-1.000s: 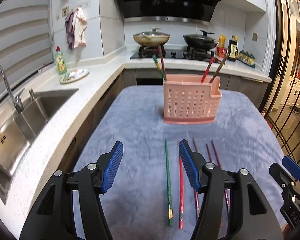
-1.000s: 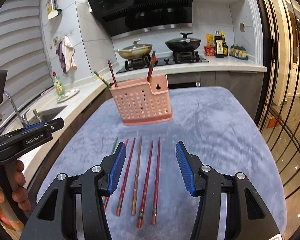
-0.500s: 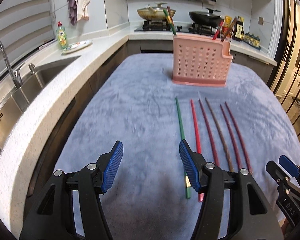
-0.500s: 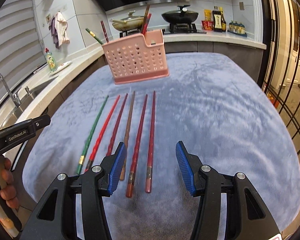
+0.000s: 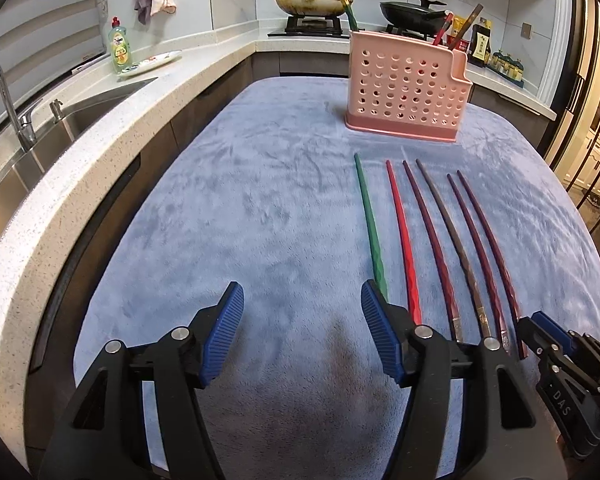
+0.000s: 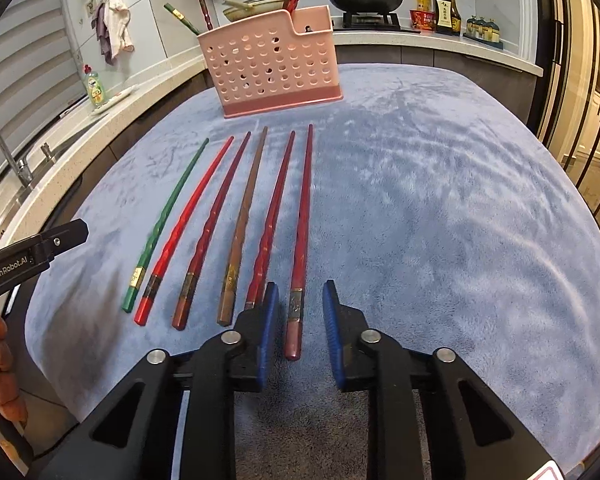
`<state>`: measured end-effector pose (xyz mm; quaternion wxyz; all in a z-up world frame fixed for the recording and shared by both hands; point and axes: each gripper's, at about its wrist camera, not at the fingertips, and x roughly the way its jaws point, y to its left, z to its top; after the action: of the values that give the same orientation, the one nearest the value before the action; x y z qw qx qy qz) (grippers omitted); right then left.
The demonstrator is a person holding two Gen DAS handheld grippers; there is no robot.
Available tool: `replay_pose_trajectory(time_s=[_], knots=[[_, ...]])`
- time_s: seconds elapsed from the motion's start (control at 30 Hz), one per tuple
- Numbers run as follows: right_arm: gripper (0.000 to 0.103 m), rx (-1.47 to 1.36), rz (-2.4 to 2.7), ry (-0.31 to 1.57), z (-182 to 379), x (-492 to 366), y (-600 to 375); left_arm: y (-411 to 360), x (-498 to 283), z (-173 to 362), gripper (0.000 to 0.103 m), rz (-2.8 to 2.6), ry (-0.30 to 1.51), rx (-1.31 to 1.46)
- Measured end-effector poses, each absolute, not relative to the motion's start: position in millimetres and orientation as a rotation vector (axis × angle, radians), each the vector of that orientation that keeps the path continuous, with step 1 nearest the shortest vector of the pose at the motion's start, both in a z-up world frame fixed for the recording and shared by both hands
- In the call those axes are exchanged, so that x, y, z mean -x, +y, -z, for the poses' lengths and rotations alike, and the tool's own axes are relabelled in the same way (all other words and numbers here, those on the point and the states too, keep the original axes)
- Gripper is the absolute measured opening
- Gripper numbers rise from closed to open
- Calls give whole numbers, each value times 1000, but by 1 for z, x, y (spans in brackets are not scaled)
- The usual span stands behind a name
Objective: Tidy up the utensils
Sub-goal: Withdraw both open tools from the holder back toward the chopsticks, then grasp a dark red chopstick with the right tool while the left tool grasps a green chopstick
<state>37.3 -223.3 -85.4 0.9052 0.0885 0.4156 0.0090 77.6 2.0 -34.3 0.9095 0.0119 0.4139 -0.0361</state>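
1. Six chopsticks lie side by side on the blue-covered desk (image 6: pixel 440 208), long axes running from the grippers toward the pink utensil holder (image 6: pixel 274 62).
2. The rightmost dark red chopstick (image 6: pixel 302 232) has its thick end between the right gripper (image 6: pixel 298 304) jaws, which have just been closing around it; a gap shows on both sides, so no grip yet.
3. The left gripper (image 5: pixel 302 316) jaws stand open and empty, left of the green chopstick (image 5: pixel 370 220).
4. The right hand looks nearer.

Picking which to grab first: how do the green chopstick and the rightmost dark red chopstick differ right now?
The green chopstick lies at the left end of the row; the dark red chopstick at the right end. The right gripper straddles the dark red one's thick end, jaws just closing but not yet touching; nothing brackets the green one. Both lie flat, tips toward the pink basket.
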Motion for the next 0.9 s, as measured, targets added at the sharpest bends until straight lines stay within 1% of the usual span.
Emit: replay_pose_trajectory(time_s=[0.17, 0.23, 0.27, 0.3, 0.4, 0.43, 0.9], knots=[[13, -177, -18, 872, 93, -38, -224, -1, -77, 41, 58, 90, 873, -22], [8, -172, -14, 873, 93, -38, -225, -1, -77, 43, 58, 98, 884, -17], [7, -172, -11, 872, 93, -38, -226, -2, -77, 45, 58, 101, 888, -15], [7, -175, -11, 872, 92, -37, -228, -2, -77, 46, 59, 104, 892, -14], [7, -182, 4, 868, 92, -35, -233, -5, -76, 48, 65, 114, 899, -10], [7, -189, 10, 867, 92, -34, -235, -6, -75, 49, 66, 120, 900, -7], [7, -215, 23, 865, 94, -30, -244, -25, -78, 78, 65, 159, 974, -31]])
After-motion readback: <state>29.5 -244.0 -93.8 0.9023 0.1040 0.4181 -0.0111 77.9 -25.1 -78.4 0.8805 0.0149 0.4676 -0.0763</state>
